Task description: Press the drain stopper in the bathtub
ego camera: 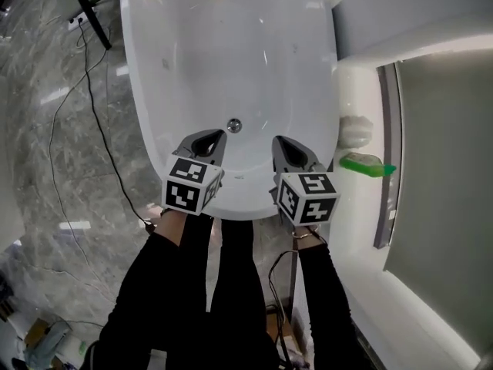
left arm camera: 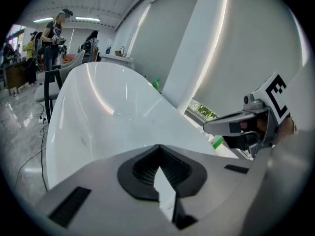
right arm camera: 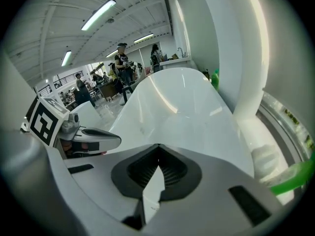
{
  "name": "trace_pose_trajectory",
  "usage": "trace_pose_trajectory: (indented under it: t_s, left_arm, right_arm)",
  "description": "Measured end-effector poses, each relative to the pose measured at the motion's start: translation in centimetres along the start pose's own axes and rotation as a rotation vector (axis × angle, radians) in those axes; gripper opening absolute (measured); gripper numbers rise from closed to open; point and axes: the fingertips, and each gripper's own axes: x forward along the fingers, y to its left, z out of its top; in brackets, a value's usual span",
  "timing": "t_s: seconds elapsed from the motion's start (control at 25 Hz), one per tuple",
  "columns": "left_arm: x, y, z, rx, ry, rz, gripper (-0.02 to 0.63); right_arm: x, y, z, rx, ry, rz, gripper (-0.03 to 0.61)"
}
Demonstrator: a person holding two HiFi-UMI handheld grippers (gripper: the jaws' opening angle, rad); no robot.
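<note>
The white bathtub (ego camera: 192, 45) lies below me, and its round metal drain stopper (ego camera: 234, 125) sits on the tub floor near the near end. My left gripper (ego camera: 216, 136) hovers over the near rim, just left of and nearer than the stopper, jaws shut with nothing between them. On the other side of the stopper, my right gripper (ego camera: 278, 140) is shut and empty too. The left gripper view shows the shut jaws (left arm camera: 158, 147) over the tub, with the right gripper (left arm camera: 236, 127) alongside. In the right gripper view the jaws (right arm camera: 158, 146) meet, and the stopper is hidden.
A green bottle (ego camera: 367, 163) and a white item (ego camera: 354, 129) rest on the white ledge to the tub's right. Black cables (ego camera: 92, 106) trail over the marble floor on the left. A dark chair leg (ego camera: 92, 10) stands at the far left. People (left arm camera: 53, 33) stand far off.
</note>
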Motion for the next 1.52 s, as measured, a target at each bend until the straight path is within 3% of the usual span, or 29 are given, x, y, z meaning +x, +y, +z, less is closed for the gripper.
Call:
trace_pose_trajectory:
  t_s: [0.68, 1.52]
  left_arm:
    - [15.2, 6.6, -8.5, -0.12, 0.14, 0.111, 0.005]
    - [24.5, 9.7, -18.4, -0.26, 0.293, 0.175, 0.005]
  right_arm:
    - [16.5, -7.8, -8.0, 0.01, 0.209, 0.089, 0.002]
    - [26.5, -7.9, -16.5, 0.015, 0.41, 0.196, 0.002]
